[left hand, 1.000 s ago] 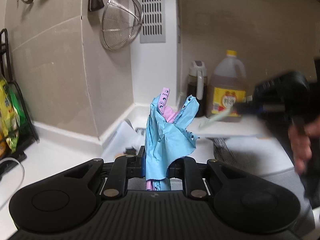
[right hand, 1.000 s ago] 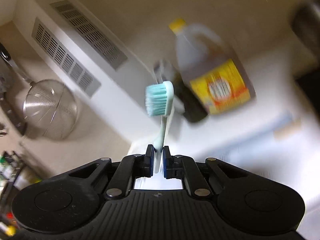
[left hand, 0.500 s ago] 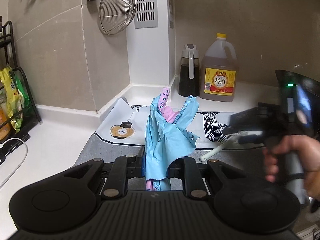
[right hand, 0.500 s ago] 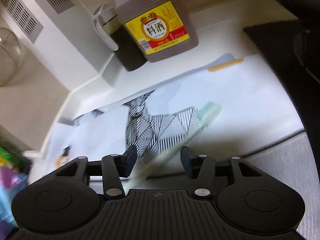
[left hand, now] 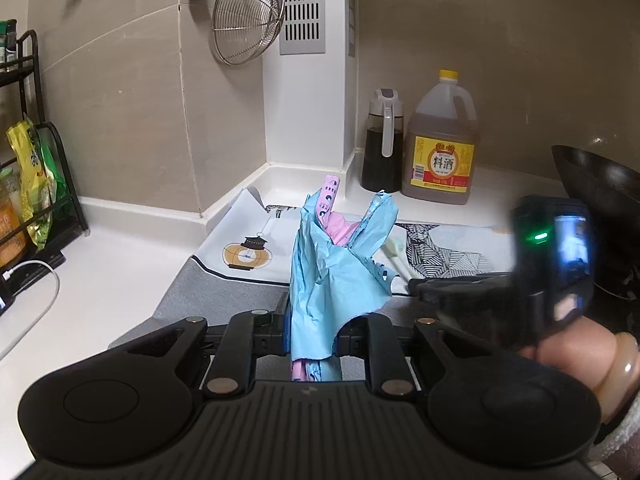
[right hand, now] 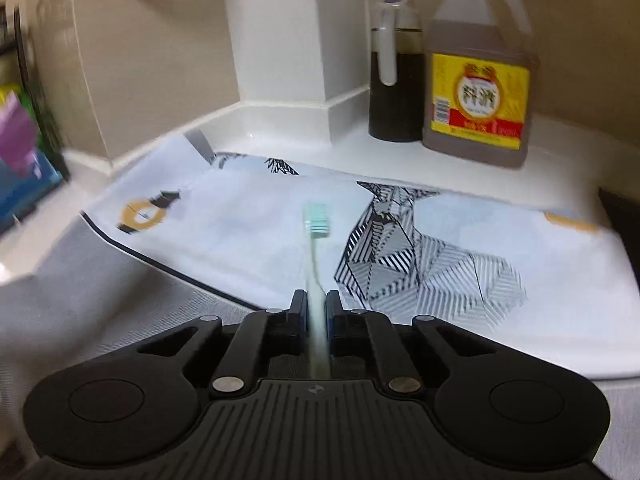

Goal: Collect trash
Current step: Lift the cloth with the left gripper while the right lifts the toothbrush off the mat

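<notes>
Your left gripper (left hand: 311,326) has its jaws clamped on a crumpled wad of blue paper (left hand: 336,280) with pink paper (left hand: 329,197) poking out of the top, held upright above the grey mat (left hand: 224,300) on the bench (left hand: 100,256). Your right gripper (right hand: 316,312) has just been closing its jaws – they now pinch the handle of a toothbrush (right hand: 316,236), whose green-bristled head points away from you over the printed sheet (right hand: 240,232); whether the head rests on the sheet or hangs just above it you cannot tell from the blur. In the left view the right gripper (left hand: 424,286) comes in from the right, low over the sheet, with your hand (left hand: 576,354) behind it and the toothbrush (left hand: 394,254) just beyond the blue paper. Behind the sheet, against the wall, a dark bottle (right hand: 396,76) stands just beside a big jug (right hand: 480,80) with a yellow label. A strainer (left hand: 246,14) hangs on the wall, a black rack (left hand: 36,184) with snack bags stands at the left – and a wok (left hand: 600,188) sits at the far right.
</notes>
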Demonstrator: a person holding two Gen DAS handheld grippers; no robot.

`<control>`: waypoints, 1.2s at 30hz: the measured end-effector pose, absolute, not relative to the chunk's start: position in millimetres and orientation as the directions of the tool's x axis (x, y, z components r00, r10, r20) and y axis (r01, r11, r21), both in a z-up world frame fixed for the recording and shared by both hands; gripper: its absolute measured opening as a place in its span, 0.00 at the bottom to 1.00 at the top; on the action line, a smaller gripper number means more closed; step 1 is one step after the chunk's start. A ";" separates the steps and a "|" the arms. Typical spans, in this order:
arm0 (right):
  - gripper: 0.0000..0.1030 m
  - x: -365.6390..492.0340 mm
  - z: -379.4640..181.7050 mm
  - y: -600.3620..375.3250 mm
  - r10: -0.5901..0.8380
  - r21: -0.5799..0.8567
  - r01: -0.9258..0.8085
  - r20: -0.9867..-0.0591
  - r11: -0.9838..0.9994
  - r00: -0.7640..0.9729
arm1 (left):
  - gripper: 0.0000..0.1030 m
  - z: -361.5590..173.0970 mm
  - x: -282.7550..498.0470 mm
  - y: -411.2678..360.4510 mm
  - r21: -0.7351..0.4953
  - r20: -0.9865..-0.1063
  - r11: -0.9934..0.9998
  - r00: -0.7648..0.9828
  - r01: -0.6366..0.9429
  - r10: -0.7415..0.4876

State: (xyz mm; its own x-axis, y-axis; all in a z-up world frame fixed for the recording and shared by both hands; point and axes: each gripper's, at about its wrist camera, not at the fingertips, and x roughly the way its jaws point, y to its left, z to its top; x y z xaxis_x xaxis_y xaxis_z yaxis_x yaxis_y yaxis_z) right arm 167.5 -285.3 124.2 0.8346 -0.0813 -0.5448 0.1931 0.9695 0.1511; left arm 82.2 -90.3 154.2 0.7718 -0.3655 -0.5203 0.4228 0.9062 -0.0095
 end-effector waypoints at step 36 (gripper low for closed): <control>0.11 -133.1 135.7 -179.8 0.220 0.105 -0.194 -0.407 0.975 0.886 | 0.18 123.3 -115.5 -31.2 0.060 -0.615 0.954 0.764 0.295 -0.198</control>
